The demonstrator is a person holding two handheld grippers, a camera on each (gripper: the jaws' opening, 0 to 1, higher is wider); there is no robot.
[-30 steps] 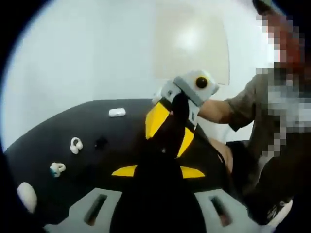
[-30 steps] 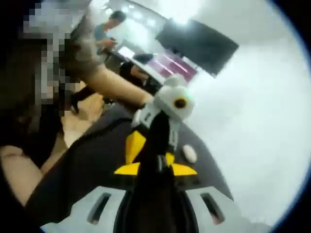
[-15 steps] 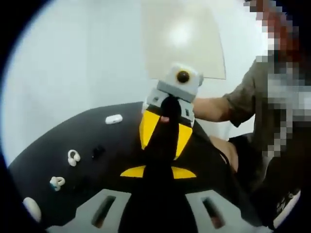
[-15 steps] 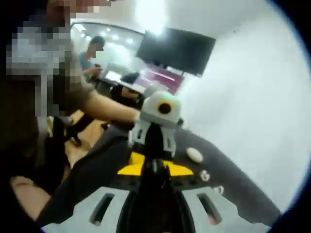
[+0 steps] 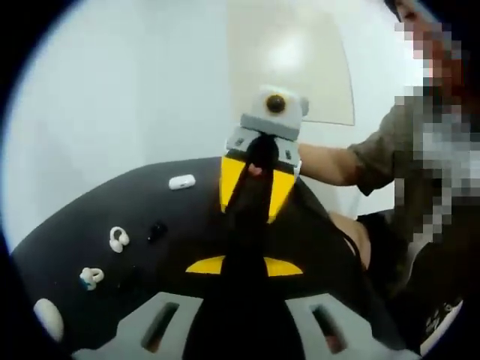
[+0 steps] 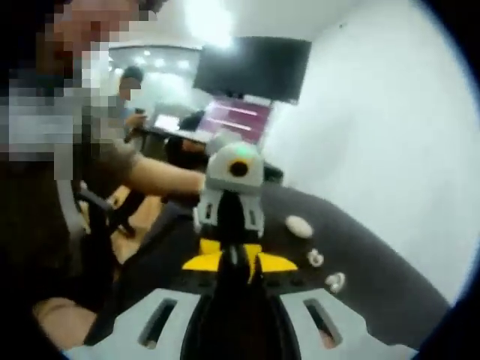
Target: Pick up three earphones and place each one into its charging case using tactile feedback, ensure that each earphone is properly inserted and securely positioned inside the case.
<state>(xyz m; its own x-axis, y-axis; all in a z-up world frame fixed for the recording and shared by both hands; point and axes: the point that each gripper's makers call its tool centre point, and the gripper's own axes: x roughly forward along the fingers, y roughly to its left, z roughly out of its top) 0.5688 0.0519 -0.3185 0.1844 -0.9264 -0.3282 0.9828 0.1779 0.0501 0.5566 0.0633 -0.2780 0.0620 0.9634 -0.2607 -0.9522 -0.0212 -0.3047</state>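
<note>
Left gripper view: the left gripper (image 5: 248,225) has its jaws pressed together, meeting the right gripper (image 5: 259,161) nose to nose above the black table (image 5: 187,217). Two white earphones (image 5: 117,239) and a white charging case (image 5: 181,181) lie apart on the table. Right gripper view: the right gripper's own jaws are likewise closed, holding nothing.

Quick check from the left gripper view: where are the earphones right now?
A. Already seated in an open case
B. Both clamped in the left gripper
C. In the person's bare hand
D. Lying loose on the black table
D: a white earphone and a white-and-teal earphone lie loose on the black table, apart from both grippers.
</note>
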